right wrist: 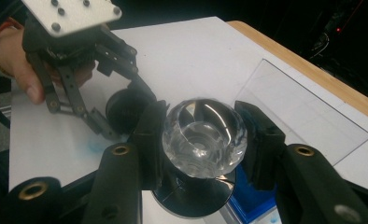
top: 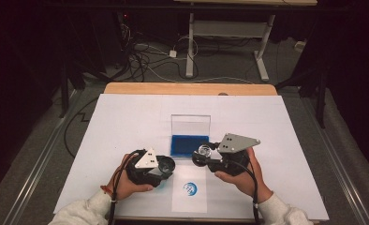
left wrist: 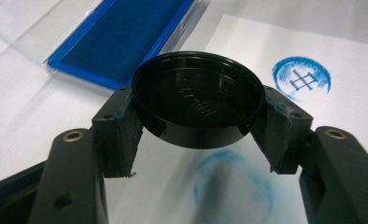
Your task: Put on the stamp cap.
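Surface: a white sheet (top: pixel 126 122) covers the table, and the wooden tabletop edge (top: pixel 190 88) peeks out along the far side.
Near paper: a small white slip (top: pixel 189 199) lies at the near edge, carrying a round blue stamp print (top: pixel 189 189) with a crossed mark inside it.
Second print: in the left gripper view a fainter, smeared blue ring (left wrist: pixel 232 183) sits on the slip just under the jaws.
Left gripper: the left gripper (top: pixel 166 165) pinches a round black cap (left wrist: pixel 198 99) by its rim, one pad on each side, hollow side facing the camera with raised lettering inside, too small to read.
Cap position: it hangs above the slip, between the faint ring and the sharp print.
Right gripper: the right gripper (top: pixel 202 152) clamps a clear faceted knob (right wrist: pixel 204 136), the handle of a stamp, with a dark round base (right wrist: pixel 196 196) showing beneath it.
Stamp position: it is held above the near edge of the ink pad, just beside the left gripper.
Ink pad: a blue ink pad (top: pixel 189 145) lies open behind the grippers, its clear lid (top: pixel 190 124) standing up at the back.
In the way: the two grippers crowd together over the near corner of the pad.
Room: dark beyond the table, with cables (top: pixel 140 61) on the floor and the white legs of another table (top: pixel 227 44).
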The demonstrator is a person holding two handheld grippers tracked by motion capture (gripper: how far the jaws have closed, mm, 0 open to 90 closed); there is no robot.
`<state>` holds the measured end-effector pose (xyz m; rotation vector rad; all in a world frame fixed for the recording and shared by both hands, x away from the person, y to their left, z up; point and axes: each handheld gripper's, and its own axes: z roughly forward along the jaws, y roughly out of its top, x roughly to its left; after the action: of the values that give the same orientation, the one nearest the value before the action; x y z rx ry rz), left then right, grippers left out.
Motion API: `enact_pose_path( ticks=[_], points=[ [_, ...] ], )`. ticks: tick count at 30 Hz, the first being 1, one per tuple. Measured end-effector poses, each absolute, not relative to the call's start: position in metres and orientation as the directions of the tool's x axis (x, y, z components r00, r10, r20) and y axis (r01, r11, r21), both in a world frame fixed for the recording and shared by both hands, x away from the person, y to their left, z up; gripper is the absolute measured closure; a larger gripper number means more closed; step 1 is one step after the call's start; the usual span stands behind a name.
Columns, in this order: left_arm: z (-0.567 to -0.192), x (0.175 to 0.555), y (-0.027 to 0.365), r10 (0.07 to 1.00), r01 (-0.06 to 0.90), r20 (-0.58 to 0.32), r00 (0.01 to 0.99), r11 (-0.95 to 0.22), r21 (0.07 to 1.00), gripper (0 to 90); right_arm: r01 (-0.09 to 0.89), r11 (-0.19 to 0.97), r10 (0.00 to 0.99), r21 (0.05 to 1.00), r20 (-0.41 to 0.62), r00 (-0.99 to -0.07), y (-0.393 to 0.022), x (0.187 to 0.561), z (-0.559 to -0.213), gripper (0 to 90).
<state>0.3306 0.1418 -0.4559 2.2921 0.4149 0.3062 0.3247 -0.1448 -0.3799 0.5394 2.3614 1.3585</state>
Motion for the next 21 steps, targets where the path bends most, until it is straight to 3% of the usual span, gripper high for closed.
enact_pose_path(
  ticks=[21],
  points=[
    [-0.449,0.338,0.113,0.354,0.170,0.078,0.932,-0.615,0.770,36.9,0.140,0.444,0.484,0.885,-0.106,-0.869,-0.124,0.331,-0.382,56.7]
  ],
)
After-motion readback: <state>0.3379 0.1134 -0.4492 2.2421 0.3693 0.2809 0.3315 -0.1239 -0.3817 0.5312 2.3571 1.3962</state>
